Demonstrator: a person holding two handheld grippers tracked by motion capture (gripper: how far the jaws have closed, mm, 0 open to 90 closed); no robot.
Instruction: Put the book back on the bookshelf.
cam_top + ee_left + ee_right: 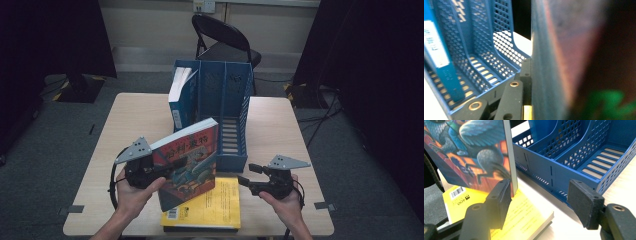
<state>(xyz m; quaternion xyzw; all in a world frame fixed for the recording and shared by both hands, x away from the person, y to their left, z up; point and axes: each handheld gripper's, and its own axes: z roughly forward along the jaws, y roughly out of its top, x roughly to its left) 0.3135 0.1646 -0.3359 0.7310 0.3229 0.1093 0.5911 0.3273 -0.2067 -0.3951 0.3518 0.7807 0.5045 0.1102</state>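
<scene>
My left gripper [172, 167] is shut on a colourful picture-cover book [192, 160], holding it tilted on edge above a yellow book [220, 202] that lies flat at the table's front. In the left gripper view, one black finger [515, 97] presses against the book's blurred cover [554, 62]. To the right of both books, my right gripper [248, 174] is open with nothing between its pads [584, 202]. In the right gripper view, the held book [469, 150] hangs over the yellow book [524, 215], just past the left pad.
A blue three-slot file rack [235, 100] stands mid-table, close behind the books. Its left slot holds a blue book [181, 95]; the other slots are bare. The wooden table [280, 130] has free room on the right. A black folding chair [225, 40] stands behind it.
</scene>
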